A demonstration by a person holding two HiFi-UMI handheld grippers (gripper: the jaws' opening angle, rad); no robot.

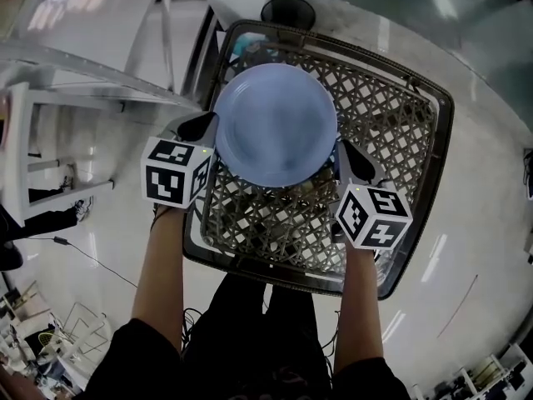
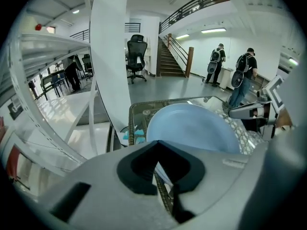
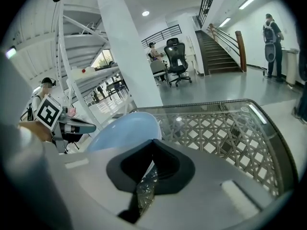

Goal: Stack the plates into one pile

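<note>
A single pale blue plate [image 1: 275, 123] hangs over the wicker table with a glass top [image 1: 441, 140], held by its two opposite rims. My left gripper [image 1: 211, 126] is shut on the plate's left rim, and my right gripper [image 1: 341, 152] is shut on its right rim. In the left gripper view the plate [image 2: 192, 128] spreads out beyond the closed left gripper [image 2: 156, 169], its edge wedged between the pads. The right gripper view shows the plate [image 3: 124, 128] tilted away from the closed right gripper [image 3: 147, 169]. No other plate is in view.
The lattice table [image 3: 216, 133] fills the middle of the floor. A white column [image 2: 108, 56] and white racks [image 1: 50, 140] stand to the left. A black office chair [image 3: 176, 61] and a staircase [image 2: 175, 56] lie beyond, and two people [image 2: 240, 75] stand at the far wall.
</note>
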